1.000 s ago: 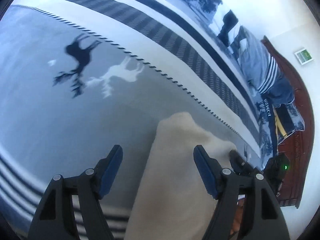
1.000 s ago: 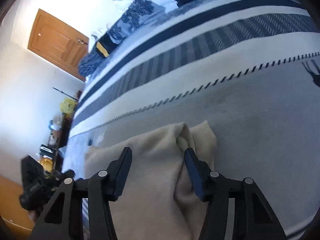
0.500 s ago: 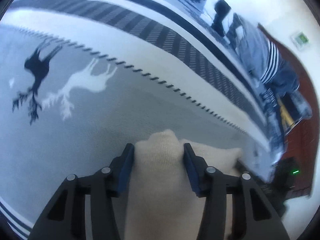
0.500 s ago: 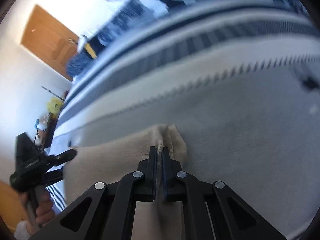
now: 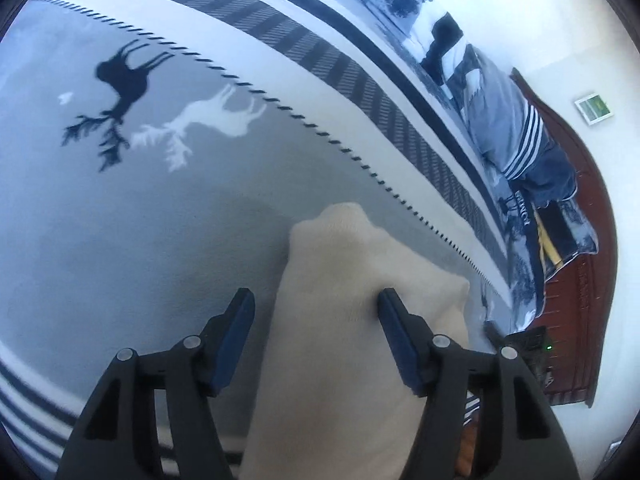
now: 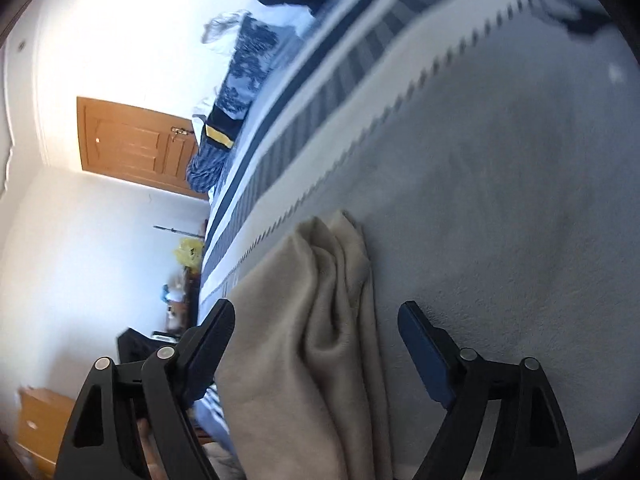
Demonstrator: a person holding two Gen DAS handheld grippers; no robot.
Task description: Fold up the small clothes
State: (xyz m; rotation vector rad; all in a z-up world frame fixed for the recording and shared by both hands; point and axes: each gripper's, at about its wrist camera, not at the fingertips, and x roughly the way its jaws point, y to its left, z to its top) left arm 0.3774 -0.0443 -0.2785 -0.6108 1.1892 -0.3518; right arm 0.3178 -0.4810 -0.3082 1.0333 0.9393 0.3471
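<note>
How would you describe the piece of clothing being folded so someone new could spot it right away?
Look at the bedspread with grey ground, navy stripes and two deer silhouettes. On its grey part, between the open left gripper and the open right gripper, lies the beige garment. It is the only plain cream fabric, soft and bunched into folds.

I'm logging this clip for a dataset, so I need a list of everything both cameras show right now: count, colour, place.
cloth: one, cream, lying on the blanket between both claws, bunched in folds at its far corner
blanket: one, grey with navy and white stripes, covering the bed
deer prints: two, one navy and one white, on the blanket far left
pillows: several, blue and white, at the bed's head
headboard: one, dark red wood
door: one, orange-brown, back wall
left claw: black, blue pads, open around the cloth
right claw: black, open around the cloth
</note>
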